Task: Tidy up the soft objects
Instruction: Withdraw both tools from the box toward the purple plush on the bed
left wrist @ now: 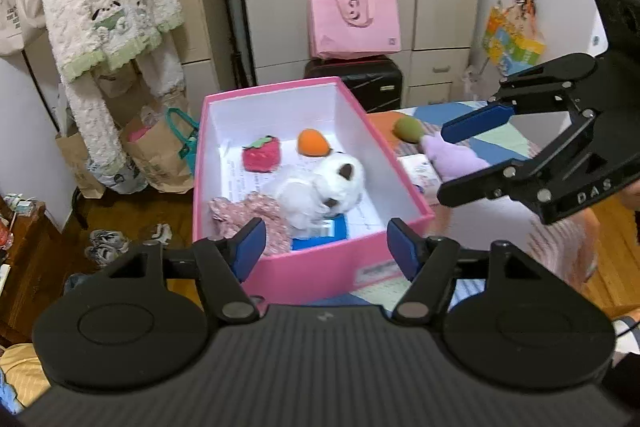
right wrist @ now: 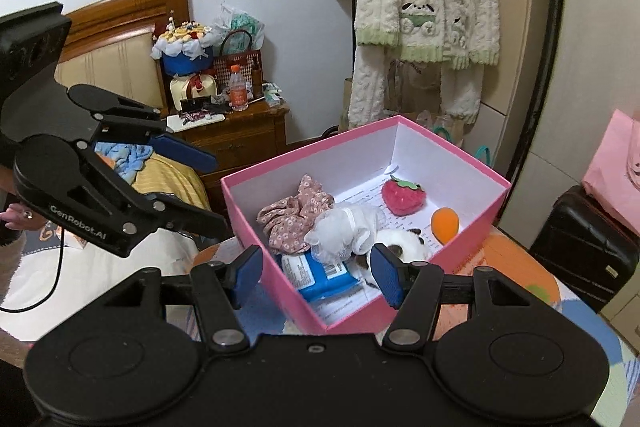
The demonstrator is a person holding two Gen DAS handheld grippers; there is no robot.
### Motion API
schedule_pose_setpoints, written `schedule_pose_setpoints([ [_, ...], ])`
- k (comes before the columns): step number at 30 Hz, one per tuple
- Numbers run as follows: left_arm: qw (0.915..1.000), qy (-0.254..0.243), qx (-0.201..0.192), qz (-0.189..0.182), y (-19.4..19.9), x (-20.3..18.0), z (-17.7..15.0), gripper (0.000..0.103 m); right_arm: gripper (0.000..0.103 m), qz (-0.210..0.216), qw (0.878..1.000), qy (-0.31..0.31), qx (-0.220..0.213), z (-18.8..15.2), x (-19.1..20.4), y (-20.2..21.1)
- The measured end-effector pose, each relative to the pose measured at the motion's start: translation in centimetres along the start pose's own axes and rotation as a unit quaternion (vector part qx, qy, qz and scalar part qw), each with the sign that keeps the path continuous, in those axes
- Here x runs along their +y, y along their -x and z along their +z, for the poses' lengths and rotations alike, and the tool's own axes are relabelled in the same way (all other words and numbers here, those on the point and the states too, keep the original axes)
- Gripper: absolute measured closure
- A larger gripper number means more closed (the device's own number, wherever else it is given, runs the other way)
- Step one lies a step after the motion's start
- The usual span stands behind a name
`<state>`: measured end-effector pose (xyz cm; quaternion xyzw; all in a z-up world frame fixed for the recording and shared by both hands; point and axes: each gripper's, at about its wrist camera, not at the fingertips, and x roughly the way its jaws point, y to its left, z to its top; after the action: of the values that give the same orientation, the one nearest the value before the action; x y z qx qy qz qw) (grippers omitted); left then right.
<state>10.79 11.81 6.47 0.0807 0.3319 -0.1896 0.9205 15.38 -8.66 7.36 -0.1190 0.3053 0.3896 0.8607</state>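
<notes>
Holding nothing in the left claw (left wrist: 326,247): pads spread, released, hanging over the near wall of the pink box (left wrist: 312,267). Same with the right claw (right wrist: 318,277): released, empty, aimed at the box's near corner.

Already lying in the box: white plush (left wrist: 324,187) in the middle, strawberry plush (left wrist: 261,153) at ten o'clock of it, orange plush (left wrist: 313,143) at twelve, floral cloth (left wrist: 256,215) at eight, blue pack (left wrist: 320,231) just below at six. Not yet boxed, out on the table (right wrist: 516,263): green-and-purple plush (left wrist: 452,163), at three o'clock of the box in the left wrist view, close by the right claw.

Likely trouble from here:
- Reaching for that plush and nudging the light box sideways, given how near the two lie.
- Pinching only a loose fold and dropping the toy short of the rim.
- Bringing both claws over the same spot and knocking them together.
- Setting the toy on top of the piled white plush and tipping something back out.

Hard to make out:
- Whether touching the right claw or merely lying behind it, in the case of the purple end.
- What sort of toy, too.
- Shape of the white plush, partly behind a pad in the right wrist view.
- Print on the blue pack and on the papers lining the box floor, blurred.
- Far side of the table, cut off
</notes>
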Motion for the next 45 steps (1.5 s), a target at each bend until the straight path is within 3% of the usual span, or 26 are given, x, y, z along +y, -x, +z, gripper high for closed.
schedule_pose_setpoints([
  [5, 0.9997, -0.001, 0.001, -0.025, 1.0, -1.4, -0.4, 0.033, 0.030, -0.017, 1.000, -0.007, -0.006, -1.1, 0.3, 2.5],
  [11, 0.9985, -0.007, 0.009, -0.053, 1.0, -3.3, -1.0, 0.028, 0.030, -0.043, 0.999, -0.018, -0.017, -3.1, 0.4, 5.1],
  [16, 0.9969, -0.012, 0.018, -0.075, 0.0, -4.9, -1.1, 0.018, 0.029, -0.059, 0.997, -0.035, -0.027, -5.8, 0.2, 7.3],
  [24, 0.9937, -0.023, 0.032, -0.105, -2.5, -8.3, -0.7, 0.012, 0.024, -0.089, 0.993, -0.067, -0.037, -10.1, -1.3, 9.8],
  [32, 0.9884, -0.018, 0.014, -0.150, -5.1, -10.8, 0.5, 0.013, 0.024, -0.114, 0.990, -0.076, -0.041, -12.7, -4.0, 9.8],
  [45, 0.9867, -0.062, -0.018, -0.149, -11.4, -16.4, 2.0, 0.013, 0.023, -0.118, 0.990, -0.055, -0.054, -16.9, -9.3, 5.9],
])
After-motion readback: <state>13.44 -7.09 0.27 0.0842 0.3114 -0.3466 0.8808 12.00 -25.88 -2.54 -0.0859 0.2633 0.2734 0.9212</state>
